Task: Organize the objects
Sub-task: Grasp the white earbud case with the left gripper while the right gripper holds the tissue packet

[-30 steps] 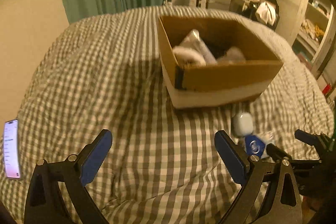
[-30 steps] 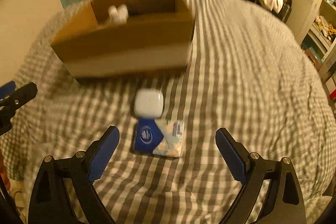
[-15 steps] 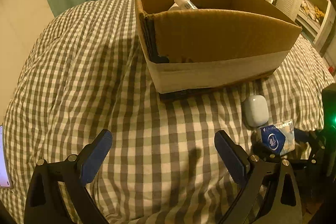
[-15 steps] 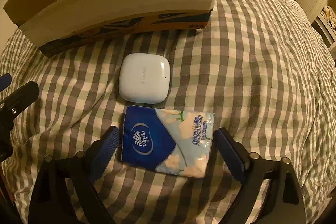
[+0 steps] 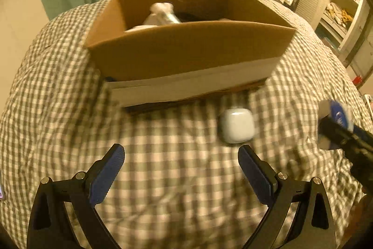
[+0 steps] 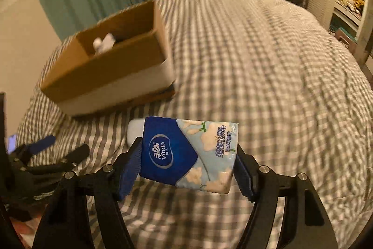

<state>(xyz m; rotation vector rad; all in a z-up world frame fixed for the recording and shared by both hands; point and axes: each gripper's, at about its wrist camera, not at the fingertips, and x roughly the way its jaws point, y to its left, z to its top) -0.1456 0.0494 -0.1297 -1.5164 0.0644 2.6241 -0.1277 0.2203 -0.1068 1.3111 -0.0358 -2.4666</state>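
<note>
My right tongs (image 6: 187,163) now clamp the blue-and-floral plastic Vinda tissue packet (image 6: 190,153), lifted off the gray-checked bedspread (image 6: 268,76) it lay on, while my left tongs (image 5: 180,170) gape empty.

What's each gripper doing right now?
Left gripper: open, empty, above the checked bedcover.
Right gripper: shut on the tissue pack, lifted off the bed.

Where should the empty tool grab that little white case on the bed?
Take the white earbud case across its two rounded sides, coming down from above. It lies flat on the checkered bedspread, so only its sides and top are free. The left tool is open, just short of it, and wide enough to straddle it. The cardboard box sits close behind, so don't overshoot.
</note>
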